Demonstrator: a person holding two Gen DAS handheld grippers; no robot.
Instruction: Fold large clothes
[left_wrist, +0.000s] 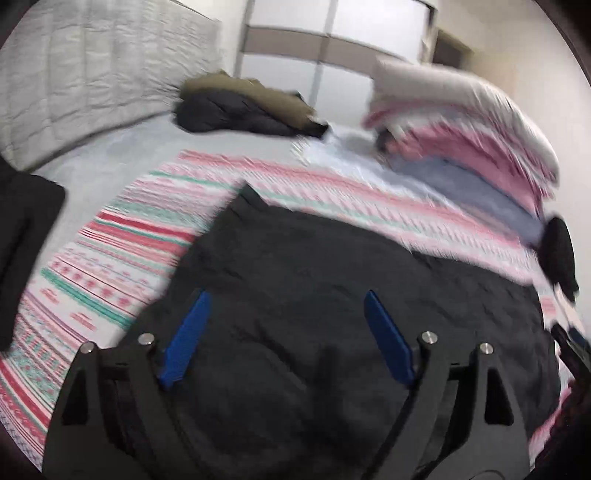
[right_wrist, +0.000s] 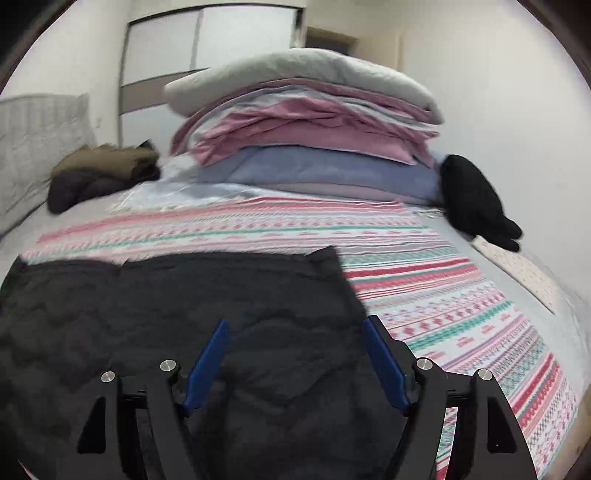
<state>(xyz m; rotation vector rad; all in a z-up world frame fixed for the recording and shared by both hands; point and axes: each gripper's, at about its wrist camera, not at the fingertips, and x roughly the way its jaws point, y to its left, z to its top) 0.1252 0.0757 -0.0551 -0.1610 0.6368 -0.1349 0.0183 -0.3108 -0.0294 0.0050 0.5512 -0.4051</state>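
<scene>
Bedroom light falls on a bed whose patterned striped blanket (right_wrist: 461, 295) carries the work: a large black quilted garment (right_wrist: 177, 306) lies spread flat on it, its far corners reaching toward the middle of the blanket.

Both tools hang over the garment with nothing between their blue pads. The left gripper (left_wrist: 284, 314) stands wide apart above the garment's middle, and the right gripper (right_wrist: 295, 343) is likewise spread, its outer pad just at the garment's right edge, where black cloth meets stripes.

Beyond the garment, toward the headboard, sits a tall stack of folded bedding (right_wrist: 306, 140); a black glove-like item (right_wrist: 476, 203) lies at the stack's right, and a heap of olive and dark clothes (right_wrist: 99, 173) to its left.

Risks, as I judge them: the padded fabric looks slippery and thick, so a pinch may catch only the top layer, or take the blanket along with the hem. Uneven lifting by the two sides could skew the fold. The left view is blurred, so its height above the garment is uncertain.
</scene>
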